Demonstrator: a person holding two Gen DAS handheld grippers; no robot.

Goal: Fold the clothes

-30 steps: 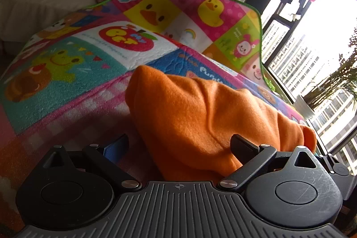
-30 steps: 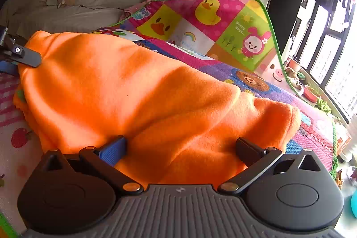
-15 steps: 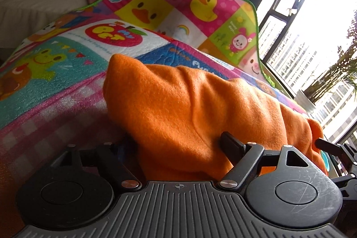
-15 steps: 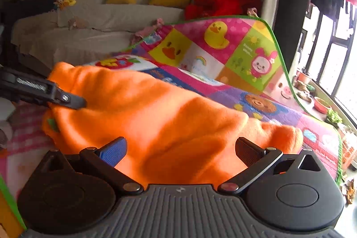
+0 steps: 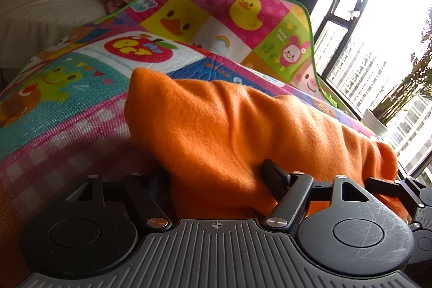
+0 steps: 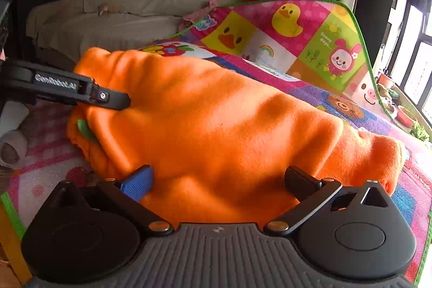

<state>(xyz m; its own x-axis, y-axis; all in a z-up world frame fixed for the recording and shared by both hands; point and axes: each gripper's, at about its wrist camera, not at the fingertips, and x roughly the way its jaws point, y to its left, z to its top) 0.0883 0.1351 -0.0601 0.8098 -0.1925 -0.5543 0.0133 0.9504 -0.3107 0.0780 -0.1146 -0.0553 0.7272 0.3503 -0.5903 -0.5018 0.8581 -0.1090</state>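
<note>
Beside left gripper (image 6: 118, 101), green tag (image 6: 85, 130).

Your left gripper (image 5: 213, 174) has its fingertips buried in the orange fleece (image 5: 243, 131), so you cannot tell how wide the jaws stand. The right gripper (image 6: 216, 180) is masked the same way. At lower left of the right view, a grey-white object (image 6: 12, 145) runs off the frame edge, unidentifiable.
</note>
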